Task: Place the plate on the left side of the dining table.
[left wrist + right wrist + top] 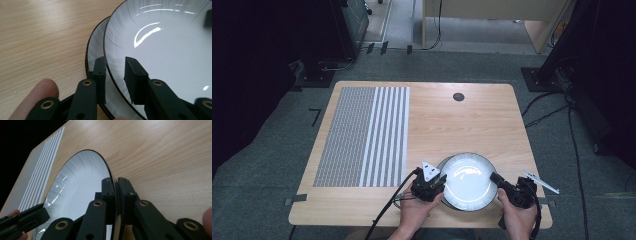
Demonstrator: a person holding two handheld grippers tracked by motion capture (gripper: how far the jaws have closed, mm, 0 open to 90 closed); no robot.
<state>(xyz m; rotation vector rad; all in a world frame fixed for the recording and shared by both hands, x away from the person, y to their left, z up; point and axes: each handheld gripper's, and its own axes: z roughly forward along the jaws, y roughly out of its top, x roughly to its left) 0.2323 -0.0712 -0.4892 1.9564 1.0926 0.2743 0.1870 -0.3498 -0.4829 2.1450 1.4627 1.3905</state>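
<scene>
White plate [468, 179] sits lower centre on a wooden table [452, 125]. Right gripper [116, 187] clamps its rim; left gripper [115, 75] straddles the opposite rim, jaws apart.

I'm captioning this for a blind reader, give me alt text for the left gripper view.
Two black jaws of the left gripper straddle the dark rim of the upper white glossy ceramic plate, visibly gapped; a second white plate lies beneath on the light wooden table.

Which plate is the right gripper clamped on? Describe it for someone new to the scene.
On the light wooden table, near its front edge right of the grey striped mat, two white dark-rimmed plates are stacked. The right gripper pinches the upper plate, which lies shifted off the lower plate.
</scene>
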